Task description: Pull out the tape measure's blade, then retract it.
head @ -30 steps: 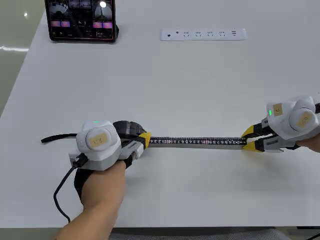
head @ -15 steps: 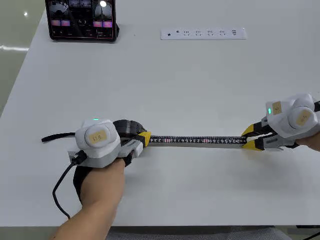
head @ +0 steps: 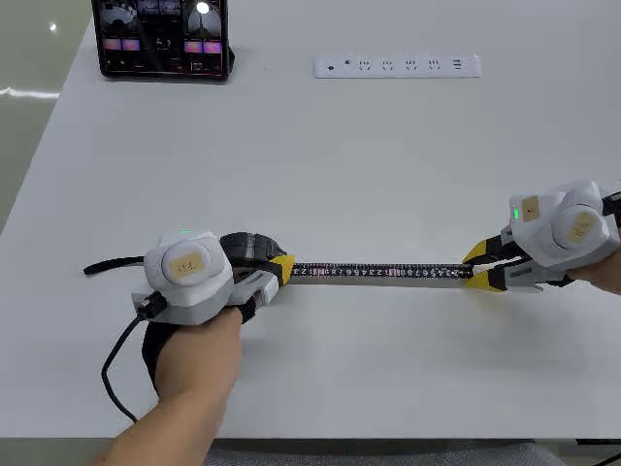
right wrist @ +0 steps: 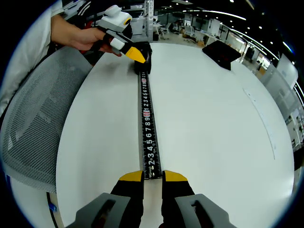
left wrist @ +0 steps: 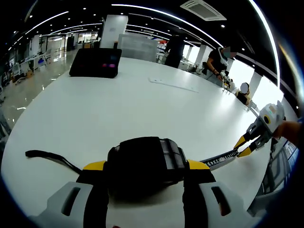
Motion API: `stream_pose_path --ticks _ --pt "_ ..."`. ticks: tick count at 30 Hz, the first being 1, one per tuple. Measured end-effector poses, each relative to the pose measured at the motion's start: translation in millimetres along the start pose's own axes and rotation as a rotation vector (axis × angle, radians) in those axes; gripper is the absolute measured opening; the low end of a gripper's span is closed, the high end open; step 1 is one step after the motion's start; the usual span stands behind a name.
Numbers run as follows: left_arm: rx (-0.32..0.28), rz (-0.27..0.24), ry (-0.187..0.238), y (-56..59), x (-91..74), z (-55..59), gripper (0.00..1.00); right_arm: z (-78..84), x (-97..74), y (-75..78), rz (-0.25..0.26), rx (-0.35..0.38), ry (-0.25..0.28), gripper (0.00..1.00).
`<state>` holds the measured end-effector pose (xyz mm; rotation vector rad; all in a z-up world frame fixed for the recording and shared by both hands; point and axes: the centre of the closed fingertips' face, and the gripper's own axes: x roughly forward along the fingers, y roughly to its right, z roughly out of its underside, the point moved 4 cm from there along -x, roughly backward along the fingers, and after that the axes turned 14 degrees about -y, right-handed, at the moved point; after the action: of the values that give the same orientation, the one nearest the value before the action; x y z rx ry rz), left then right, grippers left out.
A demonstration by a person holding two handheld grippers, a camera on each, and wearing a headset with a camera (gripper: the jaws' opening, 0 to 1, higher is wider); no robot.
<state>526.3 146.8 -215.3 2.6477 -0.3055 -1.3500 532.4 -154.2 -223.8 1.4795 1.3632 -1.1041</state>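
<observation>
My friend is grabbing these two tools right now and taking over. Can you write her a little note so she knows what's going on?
The left tool is shut on the tape measure case, which sits on the white table.
The right tool is shut on the end of the blade.
The blade is pulled out and runs straight from one tool to the other, low along the table.
Done: the pull-out.
Left to do: let the blade go back into the case, probably by bringing the right tool toward the left tool.

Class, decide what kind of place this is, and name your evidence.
Probably an open-plan office or lab: a long white table, ceiling strip lights, and other people in the background.
</observation>
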Motion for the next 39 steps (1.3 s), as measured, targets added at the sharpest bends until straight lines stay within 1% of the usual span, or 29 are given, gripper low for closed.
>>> stream_pose_path --ticks 16,39 --pt "-0.011 0.016 0.005 -0.7 -0.3 -0.3 0.59 -12.7 3.4 1.1 -0.008 -0.009 0.016 0.1" --pt "-0.02 0.029 0.009 -2.1 -0.8 -0.8 0.59 -43.2 9.9 3.2 -0.022 -0.025 0.058 0.1"
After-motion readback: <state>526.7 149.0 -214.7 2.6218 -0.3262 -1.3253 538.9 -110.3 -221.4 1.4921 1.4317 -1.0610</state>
